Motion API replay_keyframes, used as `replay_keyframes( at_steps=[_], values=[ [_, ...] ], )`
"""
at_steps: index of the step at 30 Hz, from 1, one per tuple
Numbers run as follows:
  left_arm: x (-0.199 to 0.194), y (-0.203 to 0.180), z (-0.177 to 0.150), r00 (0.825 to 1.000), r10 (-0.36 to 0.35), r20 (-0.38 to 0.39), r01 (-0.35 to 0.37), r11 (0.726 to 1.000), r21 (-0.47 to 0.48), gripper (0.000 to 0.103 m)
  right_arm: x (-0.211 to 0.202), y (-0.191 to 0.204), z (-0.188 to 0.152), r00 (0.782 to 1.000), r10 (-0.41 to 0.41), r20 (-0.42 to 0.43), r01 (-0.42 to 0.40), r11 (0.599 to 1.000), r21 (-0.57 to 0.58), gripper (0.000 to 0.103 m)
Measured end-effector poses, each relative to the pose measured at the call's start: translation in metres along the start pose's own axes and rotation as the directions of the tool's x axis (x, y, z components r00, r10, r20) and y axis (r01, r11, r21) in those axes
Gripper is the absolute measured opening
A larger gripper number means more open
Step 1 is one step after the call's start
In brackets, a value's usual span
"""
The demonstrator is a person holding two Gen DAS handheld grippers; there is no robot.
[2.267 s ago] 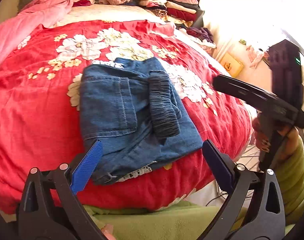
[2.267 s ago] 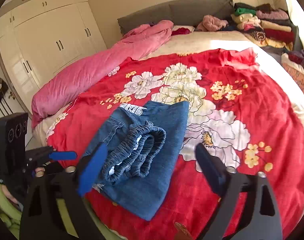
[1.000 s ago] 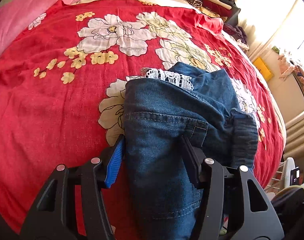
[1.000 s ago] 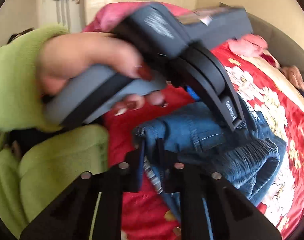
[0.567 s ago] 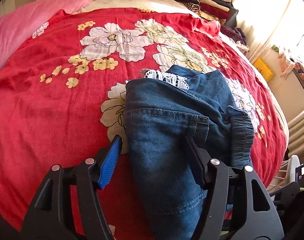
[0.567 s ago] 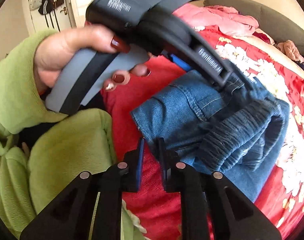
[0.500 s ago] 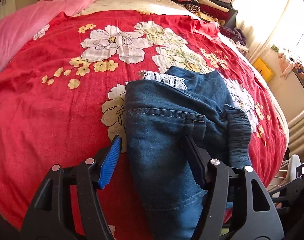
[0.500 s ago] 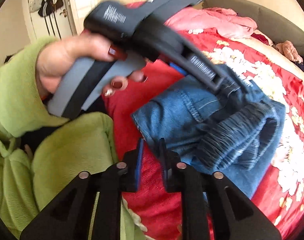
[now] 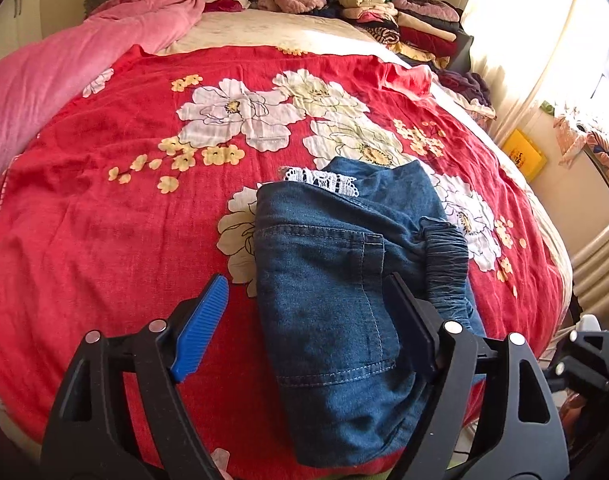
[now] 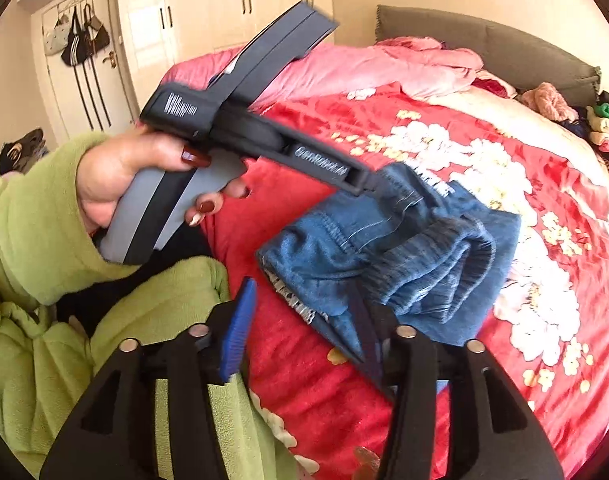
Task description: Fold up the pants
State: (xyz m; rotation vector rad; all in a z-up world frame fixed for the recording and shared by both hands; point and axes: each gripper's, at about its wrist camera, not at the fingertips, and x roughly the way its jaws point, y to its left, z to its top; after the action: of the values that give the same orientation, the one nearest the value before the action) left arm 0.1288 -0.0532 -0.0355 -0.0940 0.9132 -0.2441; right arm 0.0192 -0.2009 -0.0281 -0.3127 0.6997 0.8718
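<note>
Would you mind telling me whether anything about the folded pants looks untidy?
Slightly: the folded pants hang over the edge of the red floral bedspread, and white lace trim pokes out at their far end.

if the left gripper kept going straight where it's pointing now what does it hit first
Most likely the folded denim pants: the left gripper points down at them, its jaws opening, with the denim between them but unpinched. The red floral bedspread lies under them. Depth is hard to judge.

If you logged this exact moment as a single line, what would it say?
task: fold pants | denim pants: folded on red floral bedspread | left gripper: opening, astride pants edge | right gripper: opening, nothing clamped
</note>
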Motion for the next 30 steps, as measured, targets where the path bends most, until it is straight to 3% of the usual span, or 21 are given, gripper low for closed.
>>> replay_keyframes(
  at_steps=[4,13,30],
  values=[
    [-0.009,-0.001,-0.001,1.0,0.001,0.017,-0.001,1.0,-0.004,0.079,-0.011,-0.004,0.004,0.999,-0.03,0.035,0.029,0.999,0.013,0.068],
    [-0.031,-0.005,-0.001,0.998,0.008,0.065,-0.008,1.0,-0.005,0.093,-0.031,-0.011,0.009,0.992,-0.091,0.087,0.087,0.995,0.045,0.068],
    [-0.045,-0.007,-0.006,0.993,0.052,0.102,-0.053,0.999,0.01,0.093,-0.043,-0.024,0.012,0.977,-0.187,0.107,0.176,0.979,0.106,0.069]
  ],
)
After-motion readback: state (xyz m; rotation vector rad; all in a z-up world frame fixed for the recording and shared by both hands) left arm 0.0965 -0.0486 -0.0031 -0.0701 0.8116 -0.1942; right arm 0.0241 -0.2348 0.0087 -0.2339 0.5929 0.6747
